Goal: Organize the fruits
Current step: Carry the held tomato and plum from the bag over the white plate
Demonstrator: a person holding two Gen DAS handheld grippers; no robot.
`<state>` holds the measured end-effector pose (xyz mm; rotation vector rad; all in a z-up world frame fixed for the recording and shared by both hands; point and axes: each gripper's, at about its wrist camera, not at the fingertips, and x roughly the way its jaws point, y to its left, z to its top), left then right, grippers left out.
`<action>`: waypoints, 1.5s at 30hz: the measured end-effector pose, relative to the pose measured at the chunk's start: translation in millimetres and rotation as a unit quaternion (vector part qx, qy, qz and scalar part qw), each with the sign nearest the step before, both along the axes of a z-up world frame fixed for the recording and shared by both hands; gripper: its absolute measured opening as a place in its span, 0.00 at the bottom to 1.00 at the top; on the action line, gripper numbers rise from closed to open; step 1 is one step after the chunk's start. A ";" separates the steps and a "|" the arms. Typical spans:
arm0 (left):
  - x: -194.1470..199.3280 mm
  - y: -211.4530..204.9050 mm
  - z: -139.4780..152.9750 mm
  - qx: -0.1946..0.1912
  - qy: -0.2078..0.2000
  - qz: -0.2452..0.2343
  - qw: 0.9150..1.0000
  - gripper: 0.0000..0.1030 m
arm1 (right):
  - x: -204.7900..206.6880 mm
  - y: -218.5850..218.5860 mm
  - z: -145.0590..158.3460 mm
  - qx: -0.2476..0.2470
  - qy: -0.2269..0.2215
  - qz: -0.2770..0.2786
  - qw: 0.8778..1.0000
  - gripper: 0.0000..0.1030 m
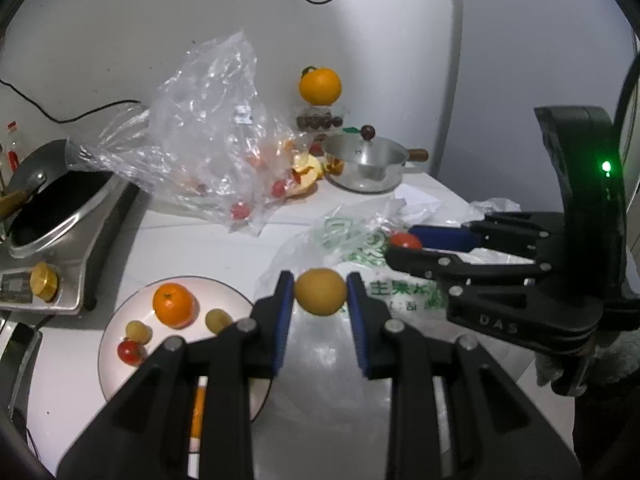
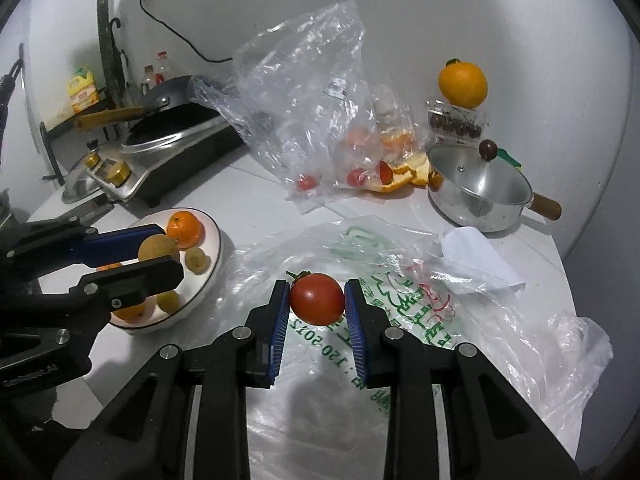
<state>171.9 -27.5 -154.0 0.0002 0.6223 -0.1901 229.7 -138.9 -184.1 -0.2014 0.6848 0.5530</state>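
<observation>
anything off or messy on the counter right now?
Yes. An orange is perched on top of a clear box of dark fruit, so it could roll off. Loose orange peel lies on the counter beside the steel pot.

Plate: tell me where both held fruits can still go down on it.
The plate is bare along its rim nearest the stove and behind the orange. Its middle is crowded with the orange, small yellow fruits and a red tomato. The near part is hidden by the left gripper.

A home kitchen: a wok (image 1: pixel 60 204) on a countertop cooker (image 2: pixel 176 152), a lidded saucepan (image 2: pixel 480 192), oil bottles (image 2: pixel 84 90).
</observation>
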 end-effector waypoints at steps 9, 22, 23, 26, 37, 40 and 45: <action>-22.4 8.9 7.3 -0.002 -0.010 0.005 1.000 0.27 | -23.2 7.5 15.1 0.003 -0.018 0.006 1.000 0.29; -46.5 34.6 6.1 -0.008 -0.013 0.022 1.000 0.27 | -48.2 29.5 23.6 0.003 -0.031 0.024 0.999 0.29; -48.3 37.0 5.8 -0.009 -0.013 0.023 1.000 0.27 | -49.1 31.2 24.0 0.003 -0.031 0.026 0.999 0.29; -51.7 45.3 3.8 -0.011 -0.012 0.030 0.999 0.27 | -52.2 38.4 25.6 0.002 -0.033 0.032 0.999 0.29; -57.3 77.1 -7.4 -0.024 -0.002 0.052 0.998 0.27 | -58.7 66.9 23.7 -0.004 -0.033 0.050 0.998 0.29; -56.5 84.5 -9.8 -0.025 0.001 0.058 0.998 0.27 | -58.5 73.8 20.9 -0.005 -0.030 0.055 0.998 0.29; -53.2 94.5 -14.4 -0.027 0.005 0.065 0.997 0.27 | -56.9 84.2 16.7 -0.006 -0.025 0.063 0.998 0.29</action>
